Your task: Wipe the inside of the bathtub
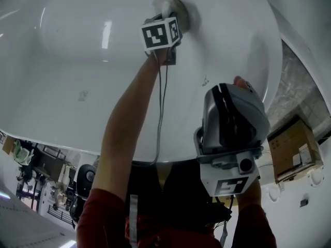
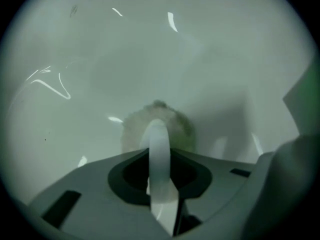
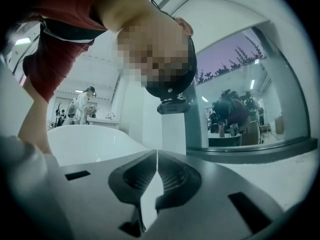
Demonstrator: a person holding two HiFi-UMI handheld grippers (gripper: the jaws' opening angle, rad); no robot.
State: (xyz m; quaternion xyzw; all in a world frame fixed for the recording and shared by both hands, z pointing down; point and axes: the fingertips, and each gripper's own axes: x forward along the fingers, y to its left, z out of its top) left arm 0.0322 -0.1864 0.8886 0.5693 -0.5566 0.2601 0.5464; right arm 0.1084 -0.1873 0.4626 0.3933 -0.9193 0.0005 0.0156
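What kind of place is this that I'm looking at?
Likely a work or showroom space with bathroom fittings, not a home bathroom: a freestanding white bathtub, a cardboard box beside it, and, in the right gripper view, people beyond a big glass pane.

Left arm [image 1: 126, 123] stretched straight out, left gripper [image 1: 169, 15] clamped on the scrub pad [image 2: 131, 133]. Right gripper [image 3: 156, 159] sat tucked near the chest, jaws pressed together, empty, tilted upward.

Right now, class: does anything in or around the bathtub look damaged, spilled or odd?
Nothing spilled or broken. Only small dark marks show on the bathtub wall, away from the round pad the left gripper presses there; what they are is unclear.
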